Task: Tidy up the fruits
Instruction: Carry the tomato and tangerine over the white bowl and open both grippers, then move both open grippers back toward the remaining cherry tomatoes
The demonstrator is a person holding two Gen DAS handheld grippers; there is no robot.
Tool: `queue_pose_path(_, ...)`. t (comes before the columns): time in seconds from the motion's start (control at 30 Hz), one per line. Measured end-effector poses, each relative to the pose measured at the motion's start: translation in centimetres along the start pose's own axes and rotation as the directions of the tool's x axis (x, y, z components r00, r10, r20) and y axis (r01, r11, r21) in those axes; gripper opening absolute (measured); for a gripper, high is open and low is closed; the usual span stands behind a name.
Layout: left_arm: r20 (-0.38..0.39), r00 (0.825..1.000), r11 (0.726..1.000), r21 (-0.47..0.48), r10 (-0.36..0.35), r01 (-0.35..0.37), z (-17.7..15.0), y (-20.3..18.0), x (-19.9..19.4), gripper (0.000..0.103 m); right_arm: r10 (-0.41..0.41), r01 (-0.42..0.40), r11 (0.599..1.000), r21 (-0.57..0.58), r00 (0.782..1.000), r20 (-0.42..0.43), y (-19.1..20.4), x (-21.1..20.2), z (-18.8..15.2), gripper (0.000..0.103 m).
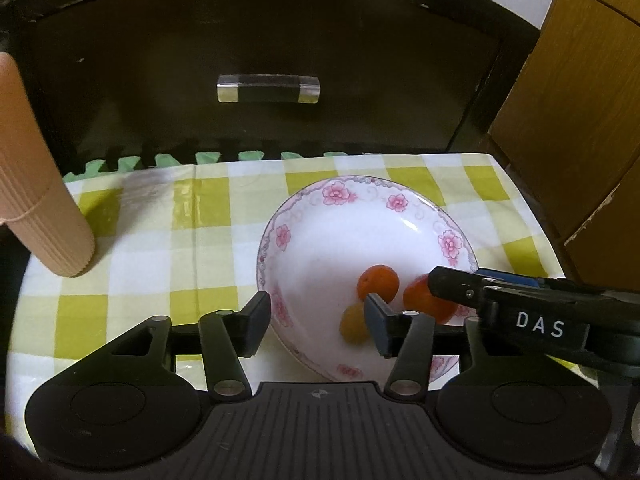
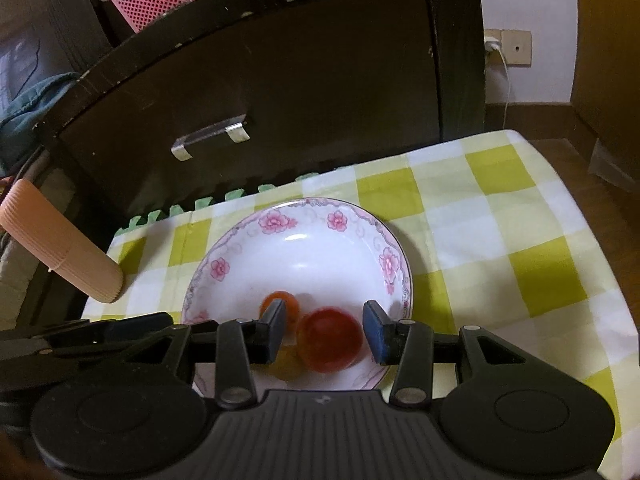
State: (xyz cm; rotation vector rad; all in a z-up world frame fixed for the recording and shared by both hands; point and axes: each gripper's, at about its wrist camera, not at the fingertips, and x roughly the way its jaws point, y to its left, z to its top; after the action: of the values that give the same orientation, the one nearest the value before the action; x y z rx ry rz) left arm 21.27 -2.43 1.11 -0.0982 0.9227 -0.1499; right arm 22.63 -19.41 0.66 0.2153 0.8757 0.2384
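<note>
Bowl (image 2: 394,240): landmark on the desk (image 2: 520,240), gathering the fruits.
Right hand-held gripper (image 2: 324,330): spread, straddling the red fruit (image 2: 328,338) inside the bowl.
Left hand-held gripper (image 1: 318,322): spread, empty, at the bowl's near rim.

Bare cloth (image 2: 520,240) right of bowl (image 2: 394,264); ribbed cylinder (image 2: 68,256) blocks left; cabinet (image 2: 300,80) close behind.

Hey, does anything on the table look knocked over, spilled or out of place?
Nothing stands out. All three fruits, the orange one, the red one and the yellow one, sit inside the floral bowl, and the ribbed tan cylinder stands on the checked cloth.
</note>
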Motion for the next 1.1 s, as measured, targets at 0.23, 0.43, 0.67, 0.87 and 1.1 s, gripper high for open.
queue_pose_path(0.23,0.001,1.000,1.000,-0.003,0.002,-0.002,-0.4,0.2,-1.2,0.064,-0.002,0.002,1.000,-0.013,1.000,0.007,0.6,-1.4,-0.5,0.041)
queue_pose_path(0.43,0.003,1.000,1.000,0.006,0.001,-0.001,-1.2,0.1,-2.5,0.064,-0.004,0.004,1.000,-0.006,1.000,0.004,0.9,-2.3,-1.4,0.041)
queue_pose_path(0.67,-0.001,1.000,1.000,0.013,0.009,-0.009,-2.6,0.5,-3.9,0.065,0.001,-0.002,1.000,-0.018,1.000,-0.028,1.5,-3.1,-3.4,0.041)
queue_pose_path(0.87,-0.024,0.999,1.000,-0.004,0.023,-0.023,-3.9,1.4,-4.6,0.065,0.011,-0.013,0.999,-0.033,0.998,-0.061,2.4,-3.5,-5.0,0.041)
queue_pose_path(1.1,-0.045,0.999,1.000,0.000,0.028,-0.028,-5.1,1.8,-5.4,0.066,0.027,-0.033,0.998,-0.055,0.994,-0.104,3.6,-3.4,-6.8,0.041)
